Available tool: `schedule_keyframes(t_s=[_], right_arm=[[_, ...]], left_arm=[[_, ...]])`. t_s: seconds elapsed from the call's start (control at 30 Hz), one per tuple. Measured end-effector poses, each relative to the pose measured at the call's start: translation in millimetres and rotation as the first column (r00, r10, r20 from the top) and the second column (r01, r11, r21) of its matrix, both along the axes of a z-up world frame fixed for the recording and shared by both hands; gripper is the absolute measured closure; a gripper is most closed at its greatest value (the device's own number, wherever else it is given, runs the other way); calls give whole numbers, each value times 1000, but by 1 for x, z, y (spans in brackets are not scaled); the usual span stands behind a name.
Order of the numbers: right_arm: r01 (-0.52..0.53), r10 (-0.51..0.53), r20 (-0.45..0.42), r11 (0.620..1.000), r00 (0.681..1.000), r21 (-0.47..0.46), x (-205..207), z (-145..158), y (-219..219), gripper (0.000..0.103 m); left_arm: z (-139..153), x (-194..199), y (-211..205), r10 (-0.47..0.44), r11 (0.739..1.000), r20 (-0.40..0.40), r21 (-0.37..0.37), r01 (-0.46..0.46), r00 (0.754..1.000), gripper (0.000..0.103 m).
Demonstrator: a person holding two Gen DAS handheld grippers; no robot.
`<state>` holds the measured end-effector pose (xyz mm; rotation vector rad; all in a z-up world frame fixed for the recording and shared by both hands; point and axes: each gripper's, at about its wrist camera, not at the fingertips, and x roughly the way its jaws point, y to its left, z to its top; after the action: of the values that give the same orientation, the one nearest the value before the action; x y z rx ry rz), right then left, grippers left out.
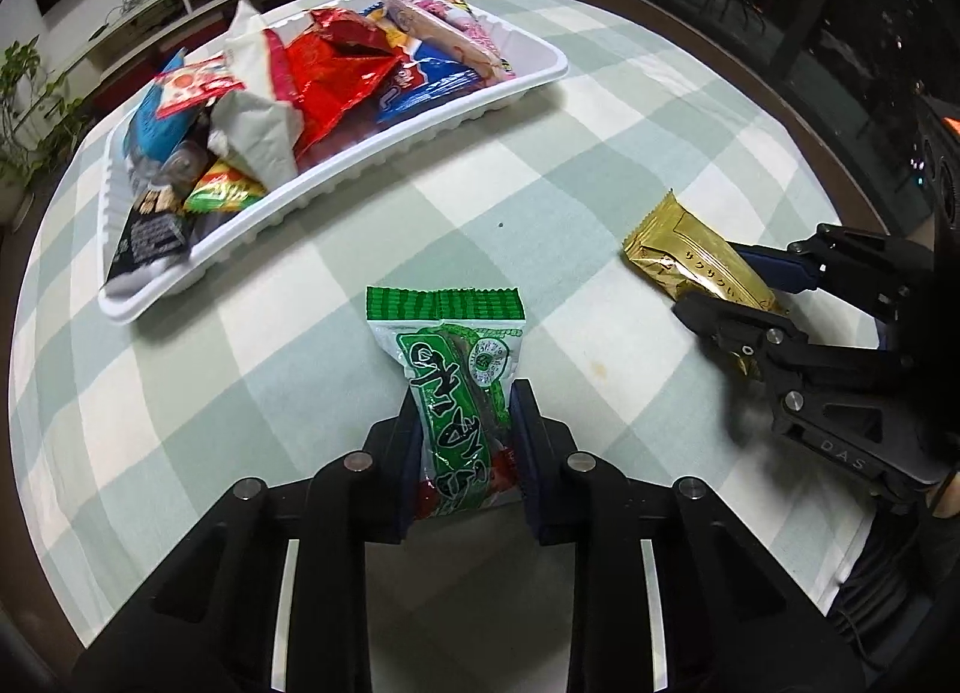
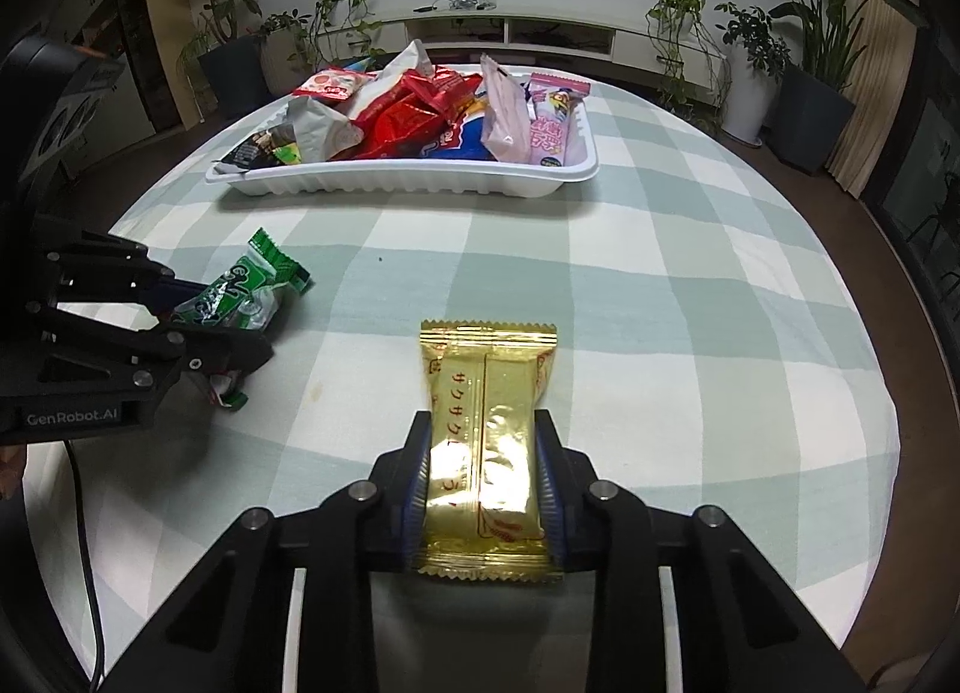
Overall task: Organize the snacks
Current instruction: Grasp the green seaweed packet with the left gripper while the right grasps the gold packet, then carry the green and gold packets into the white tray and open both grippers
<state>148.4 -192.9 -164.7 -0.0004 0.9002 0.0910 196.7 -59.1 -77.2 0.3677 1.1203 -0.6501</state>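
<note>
My left gripper is shut on a green snack packet, which points toward the tray; it also shows in the right wrist view, held by the left gripper. My right gripper is shut on a gold foil snack packet. In the left wrist view the gold packet sits at the right, gripped by the right gripper. A white ribbed tray piled with several snack packets stands farther back; it also shows in the right wrist view.
The round table has a green and white checked cloth. Beyond the table's far edge stand potted plants and a low TV cabinet. The table's rim curves close on the right.
</note>
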Motion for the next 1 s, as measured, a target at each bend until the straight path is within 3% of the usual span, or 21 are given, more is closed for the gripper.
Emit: schedule_keyframes(t_s=[0.2,0.37,0.63,0.9,1.0], right_arm=[[5,-6,23,999,1000,48,-3,6,-3,70],[28,-32,29,989,999,147,-2,15,-16,70],[56,-73,65,970,995,235,16,60,-49,70],[21,-57,138,968,989,249,76,130,-62,70],[-1,-35,133,966,990,260,106,139,-53,70]], left_arm=[[14,-7,29,61,992,-10,-106,-62,998,79],[31,-8,58,129,966,-25,-222,-131,991,79],[78,20,80,214,928,20,-316,-197,977,79],[125,76,74,259,909,69,-355,-219,963,79],[130,104,61,261,914,67,-337,-224,963,79]])
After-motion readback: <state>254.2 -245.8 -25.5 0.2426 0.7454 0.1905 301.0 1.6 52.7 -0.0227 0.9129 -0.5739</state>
